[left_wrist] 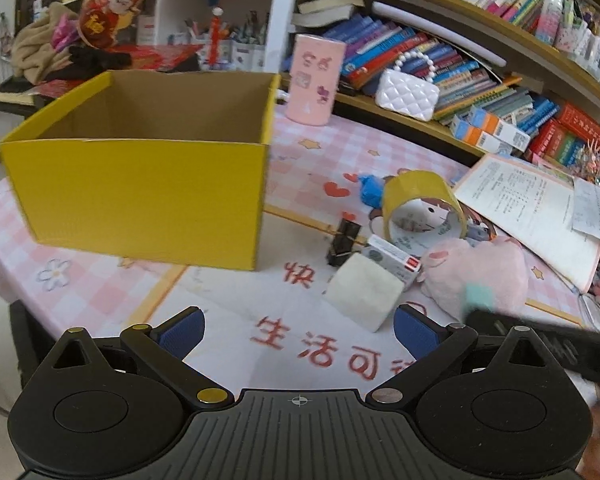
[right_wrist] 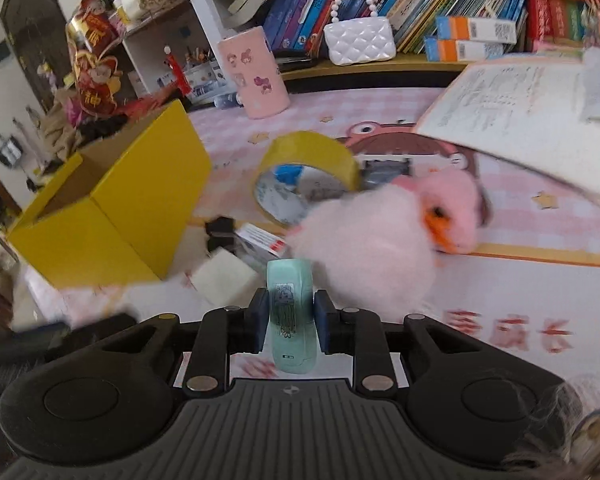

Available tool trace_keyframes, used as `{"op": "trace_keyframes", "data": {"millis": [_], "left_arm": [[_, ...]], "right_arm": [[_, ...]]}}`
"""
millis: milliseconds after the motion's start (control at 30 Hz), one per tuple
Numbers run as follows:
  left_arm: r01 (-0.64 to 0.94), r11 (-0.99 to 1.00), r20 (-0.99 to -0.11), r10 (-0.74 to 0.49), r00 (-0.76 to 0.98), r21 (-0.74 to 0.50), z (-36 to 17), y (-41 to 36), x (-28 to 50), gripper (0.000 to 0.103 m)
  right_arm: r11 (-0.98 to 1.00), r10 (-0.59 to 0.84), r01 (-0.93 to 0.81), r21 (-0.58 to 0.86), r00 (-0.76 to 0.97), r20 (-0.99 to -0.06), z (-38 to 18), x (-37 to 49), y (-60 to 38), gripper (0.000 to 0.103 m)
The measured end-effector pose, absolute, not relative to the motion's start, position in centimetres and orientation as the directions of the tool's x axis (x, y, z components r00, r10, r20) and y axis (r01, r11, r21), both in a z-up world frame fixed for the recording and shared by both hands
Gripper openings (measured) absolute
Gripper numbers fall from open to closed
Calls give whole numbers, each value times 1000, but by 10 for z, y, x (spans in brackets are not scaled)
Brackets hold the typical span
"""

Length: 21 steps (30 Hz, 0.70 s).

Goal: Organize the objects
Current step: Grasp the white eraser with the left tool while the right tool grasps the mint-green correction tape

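An open yellow cardboard box (left_wrist: 140, 184) stands on the pink tablecloth, also in the right wrist view (right_wrist: 112, 216). My left gripper (left_wrist: 296, 332) is open and empty, just short of a white foam block (left_wrist: 364, 296). My right gripper (right_wrist: 290, 326) is shut on a mint green case (right_wrist: 290, 312) and holds it above the table, in front of a pink plush toy (right_wrist: 380, 240). Near the box lie a yellow tape roll (left_wrist: 420, 208), a small white and red carton (left_wrist: 392, 258) and a black clip (left_wrist: 342, 240).
A pink cylinder holder (left_wrist: 316, 80) stands behind the box. An open workbook (left_wrist: 536, 216) lies at the right. A white quilted purse (left_wrist: 408, 94) and rows of books fill the shelf behind. The table's near-left edge (left_wrist: 16, 280) drops off beside the box.
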<state>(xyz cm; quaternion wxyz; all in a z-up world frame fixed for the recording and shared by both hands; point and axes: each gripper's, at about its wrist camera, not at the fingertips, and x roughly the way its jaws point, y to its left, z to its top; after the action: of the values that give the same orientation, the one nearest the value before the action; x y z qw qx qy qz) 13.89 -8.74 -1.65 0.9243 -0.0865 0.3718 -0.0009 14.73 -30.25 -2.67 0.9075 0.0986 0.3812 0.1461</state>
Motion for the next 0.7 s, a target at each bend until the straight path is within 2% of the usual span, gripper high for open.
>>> {"op": "trace_keyframes", "data": {"millis": [233,333,400,467,567,633,700], "left_arm": [[-30,985,-745,-107,659,-168,-42,-122,188,96],[-14,995,-746,-62,663,-96,-51,-142,204,92],[-10,1000,-745,-1,667,-10,-57,-152,210,83],[8,999,-745,26,667,43,-64,-158,213,80],[64,997,-740,-16,673,37,-61,-160,208,56],[56,998,-735,-14,678,32,-52,-157,198,51],[38,999,-731,-53,680,-36,-42,-144,188,50]], "right_arm": [[966,254,-114,233,596,-762,-37,125,-340,22],[968,238,-81,237,599,-764,-36,122,-349,22],[965,243,-67,254,598,-764,-35,120,-352,22],[963,250,-76,257,600,-760,-32,118,-351,22],[959,270,-99,267,606,-748,-29,116,-346,22],[955,283,-109,275,604,-745,-27,117,-341,22],[951,297,-116,286,600,-743,-26,119,-335,22]]}}
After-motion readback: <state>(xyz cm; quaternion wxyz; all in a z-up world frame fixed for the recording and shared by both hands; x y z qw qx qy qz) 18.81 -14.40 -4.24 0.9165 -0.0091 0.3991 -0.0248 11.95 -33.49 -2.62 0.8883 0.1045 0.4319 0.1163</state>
